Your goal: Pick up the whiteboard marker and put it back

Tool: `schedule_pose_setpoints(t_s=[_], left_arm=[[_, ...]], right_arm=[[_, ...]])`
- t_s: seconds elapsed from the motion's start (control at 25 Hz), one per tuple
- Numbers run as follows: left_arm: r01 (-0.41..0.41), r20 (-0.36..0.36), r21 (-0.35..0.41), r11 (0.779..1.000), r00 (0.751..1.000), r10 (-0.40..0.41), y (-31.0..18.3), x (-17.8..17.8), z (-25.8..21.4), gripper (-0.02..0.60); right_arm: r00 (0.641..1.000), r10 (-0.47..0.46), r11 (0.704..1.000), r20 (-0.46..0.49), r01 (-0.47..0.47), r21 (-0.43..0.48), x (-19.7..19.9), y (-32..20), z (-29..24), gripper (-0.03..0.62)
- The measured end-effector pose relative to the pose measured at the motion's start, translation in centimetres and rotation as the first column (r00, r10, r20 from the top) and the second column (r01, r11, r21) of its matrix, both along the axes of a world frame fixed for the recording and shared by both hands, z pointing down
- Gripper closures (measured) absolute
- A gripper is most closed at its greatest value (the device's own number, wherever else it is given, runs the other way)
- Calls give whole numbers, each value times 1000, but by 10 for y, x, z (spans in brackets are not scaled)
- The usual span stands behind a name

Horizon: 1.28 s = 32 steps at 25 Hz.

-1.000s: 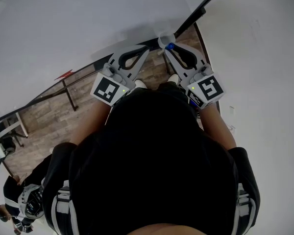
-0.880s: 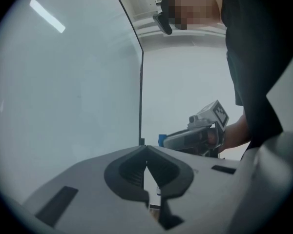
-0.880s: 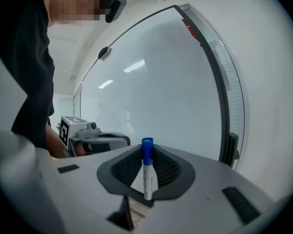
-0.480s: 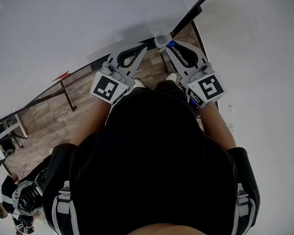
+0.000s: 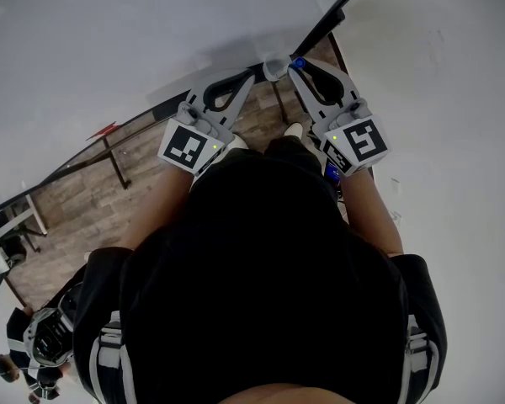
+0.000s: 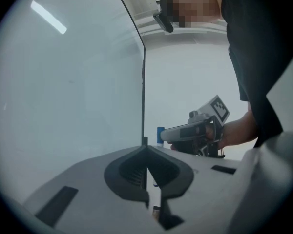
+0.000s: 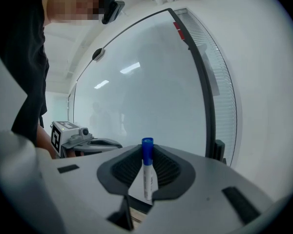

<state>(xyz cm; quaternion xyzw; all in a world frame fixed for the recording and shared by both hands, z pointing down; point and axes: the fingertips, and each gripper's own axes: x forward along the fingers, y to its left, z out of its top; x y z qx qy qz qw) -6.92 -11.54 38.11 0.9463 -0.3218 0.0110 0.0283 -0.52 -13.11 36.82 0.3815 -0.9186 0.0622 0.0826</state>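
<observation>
A whiteboard marker (image 7: 148, 179) with a white barrel and blue cap stands upright between the pads of my right gripper (image 7: 147, 152), which is shut on it. In the head view the blue cap (image 5: 299, 62) shows at that gripper's tip (image 5: 291, 67), close to the whiteboard's (image 5: 135, 40) lower corner. My left gripper (image 5: 254, 74) is beside it on the left, tips together and nothing held. In the left gripper view its jaws (image 6: 146, 149) meet in front of the board, and the right gripper (image 6: 185, 133) with the marker (image 6: 159, 135) is further off.
The whiteboard's black frame (image 5: 328, 19) runs up beside a white wall (image 5: 438, 99). A dark ledge (image 5: 151, 112) follows the board's lower edge, with a small red thing (image 5: 109, 129) on it. Wooden floor (image 5: 93, 192) lies below. Someone's gear (image 5: 42, 339) shows at lower left.
My right gripper has moved a little forward, toward the board's corner, with the marker still in it. The left gripper has hardly moved.
</observation>
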Motion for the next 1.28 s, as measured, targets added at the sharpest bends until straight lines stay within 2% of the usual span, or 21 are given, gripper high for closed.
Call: schedule_pose_setpoints(t_s=[0.32, 0.56, 0.72, 1.28], left_arm=[[-1, -22, -6, 1000, 1000, 1, 1, -3, 4, 578], [8, -14, -5, 1000, 1000, -8, 1, -4, 5, 578], [15, -14, 7, 1000, 1000, -15, -7, 2, 12, 578], [37, -14, 5, 999, 999, -37, 1, -7, 17, 578]], right_arm=[[999, 14, 1000, -45, -15, -17, 0, -15, 23, 531], [991, 28, 999, -129, -30, -12, 0, -33, 51, 531], [986, 23, 999, -162, -30, -44, 4, -48, 82, 531], [974, -1, 987, -226, -35, -156, -8, -57, 141, 530]])
